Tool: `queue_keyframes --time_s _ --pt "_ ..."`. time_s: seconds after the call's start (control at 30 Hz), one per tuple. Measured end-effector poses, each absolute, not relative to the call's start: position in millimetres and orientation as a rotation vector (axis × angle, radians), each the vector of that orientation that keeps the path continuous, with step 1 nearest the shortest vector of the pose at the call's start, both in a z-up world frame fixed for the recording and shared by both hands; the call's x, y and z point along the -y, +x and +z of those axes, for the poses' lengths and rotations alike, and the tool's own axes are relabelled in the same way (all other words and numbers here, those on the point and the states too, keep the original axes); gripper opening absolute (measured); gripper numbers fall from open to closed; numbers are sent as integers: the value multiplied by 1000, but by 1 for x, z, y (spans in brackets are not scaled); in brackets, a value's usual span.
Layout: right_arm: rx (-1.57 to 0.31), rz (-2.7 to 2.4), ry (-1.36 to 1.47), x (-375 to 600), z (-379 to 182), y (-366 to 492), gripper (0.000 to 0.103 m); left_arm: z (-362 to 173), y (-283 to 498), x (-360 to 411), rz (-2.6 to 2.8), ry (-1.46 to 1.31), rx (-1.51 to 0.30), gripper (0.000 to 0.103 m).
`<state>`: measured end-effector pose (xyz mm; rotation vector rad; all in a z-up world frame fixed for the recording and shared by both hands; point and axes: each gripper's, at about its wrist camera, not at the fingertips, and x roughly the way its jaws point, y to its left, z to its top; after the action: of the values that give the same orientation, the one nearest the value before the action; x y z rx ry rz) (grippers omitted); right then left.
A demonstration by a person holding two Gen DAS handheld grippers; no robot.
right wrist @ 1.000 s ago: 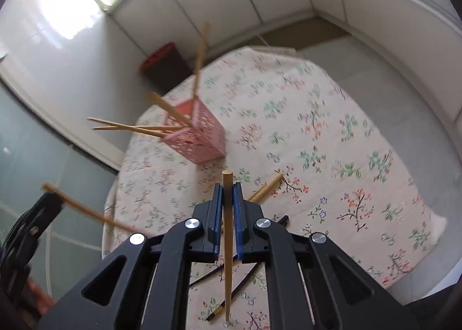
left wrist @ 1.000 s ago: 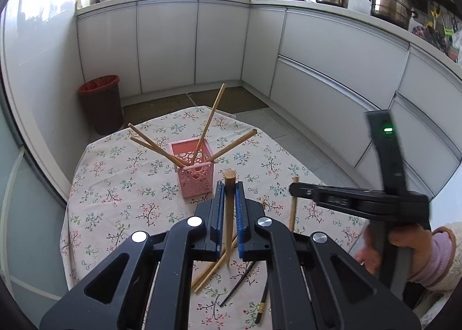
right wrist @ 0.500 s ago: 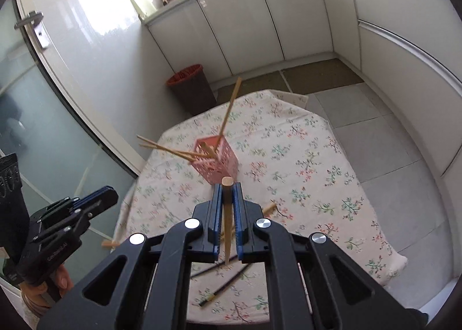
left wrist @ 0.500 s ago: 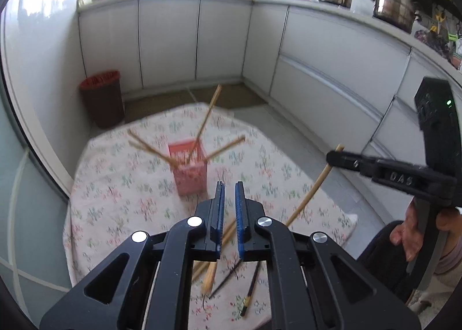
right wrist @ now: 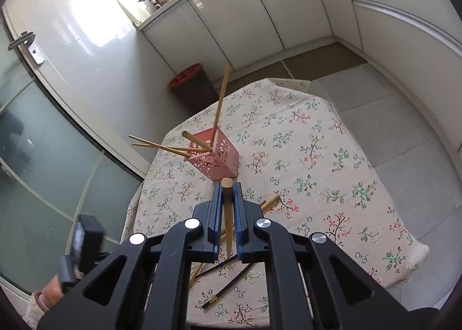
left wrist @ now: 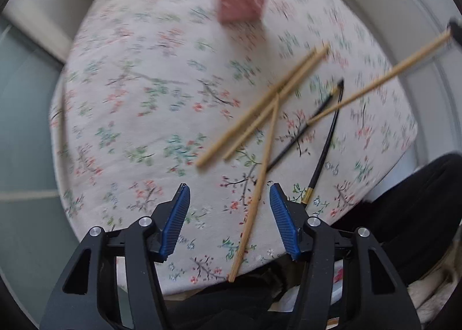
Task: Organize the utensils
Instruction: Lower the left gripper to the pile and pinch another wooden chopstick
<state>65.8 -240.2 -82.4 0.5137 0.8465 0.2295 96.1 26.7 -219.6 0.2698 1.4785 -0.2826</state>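
Note:
My left gripper points straight down at the flowered tablecloth, its jaws opening. A wooden chopstick lies on the cloth between the blue pads, touched by neither. Two more wooden chopsticks and two black ones lie beyond it. The pink perforated holder stands upright mid-table with several wooden chopsticks leaning out of it. My right gripper hovers above the table's near side, shut on a wooden chopstick; this chopstick slants in at the right of the left wrist view.
A dark bin with a red rim stands on the floor behind the table. White cabinets line the walls, and a glass door is at the left. A person's hand carries the left gripper's body.
The left gripper, shut on a wooden chopstick a second ago, has swung down to face the table with its jaws apart. The right gripper rose a little with its chopstick.

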Motion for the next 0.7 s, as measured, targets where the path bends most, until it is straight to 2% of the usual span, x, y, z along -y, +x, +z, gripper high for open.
queue_keyframes --time_s 0.13,0.23,0.37,0.43,0.47,0.6,0.7 --pt "-850 214 525 251 -86 65 8 -255 120 5 -300 332 -1519 44" --pt "-845 208 521 256 -83 66 8 -271 136 16 -271 310 -1546 42" --pt "-836 208 527 261 -82 68 8 -284 147 16 -225 282 -1575 29" --pt "-833 207 534 263 -81 69 8 -284 150 13 -208 284 -1559 26" --pt "-830 204 534 264 -80 70 8 -285 151 11 -215 266 -1566 14" --pt "-825 195 534 267 -76 72 8 -280 146 4 -219 258 -1511 6" --pt "-819 194 520 267 -67 74 8 -257 140 -9 -243 194 -1446 5"
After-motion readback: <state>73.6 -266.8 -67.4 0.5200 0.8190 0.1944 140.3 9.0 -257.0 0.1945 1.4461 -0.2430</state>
